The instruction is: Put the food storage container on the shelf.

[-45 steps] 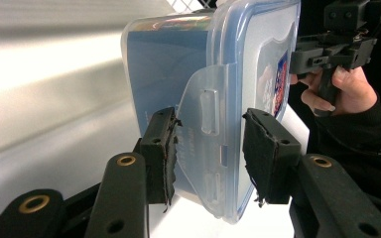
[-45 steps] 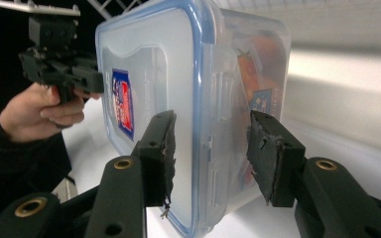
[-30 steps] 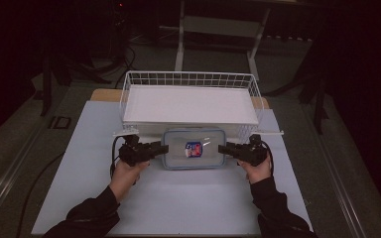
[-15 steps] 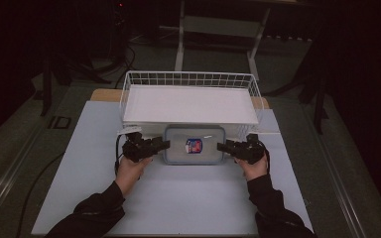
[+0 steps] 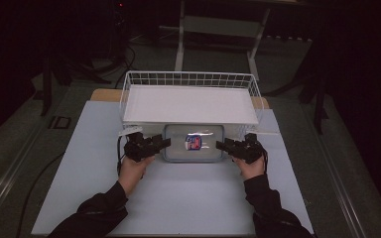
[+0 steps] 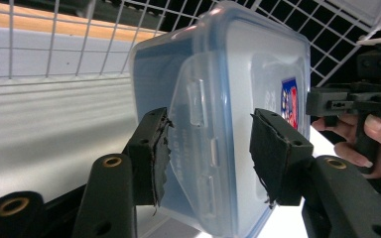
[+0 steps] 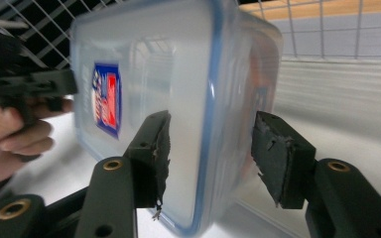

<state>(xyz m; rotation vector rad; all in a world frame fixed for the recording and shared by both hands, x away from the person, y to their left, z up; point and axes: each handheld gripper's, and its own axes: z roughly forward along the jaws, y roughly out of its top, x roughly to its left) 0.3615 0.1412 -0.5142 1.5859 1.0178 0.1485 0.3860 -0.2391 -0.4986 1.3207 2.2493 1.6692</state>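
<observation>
A clear plastic container [image 5: 193,143] with a blue-rimmed lid and a red and blue label lies on the white table top, just in front of a wire basket. My left gripper [image 5: 164,143] is at its left end and my right gripper [image 5: 221,145] at its right end. In the left gripper view the container [image 6: 238,89] end sits between the jaws of the left gripper [image 6: 211,148], which have just been opening. In the right gripper view the container [image 7: 168,74] sits between the jaws of the right gripper [image 7: 211,148], also just opening, with a gap at one pad [image 7: 273,153].
A white wire basket [image 5: 188,74] stands right behind the container, with a white board [image 5: 188,104] lying in it. The white table top [image 5: 188,198] stretches toward the person. Dark stands and cables surround the table.
Both hands and the container stay about where they were. No other clear difference shows in the high view.
</observation>
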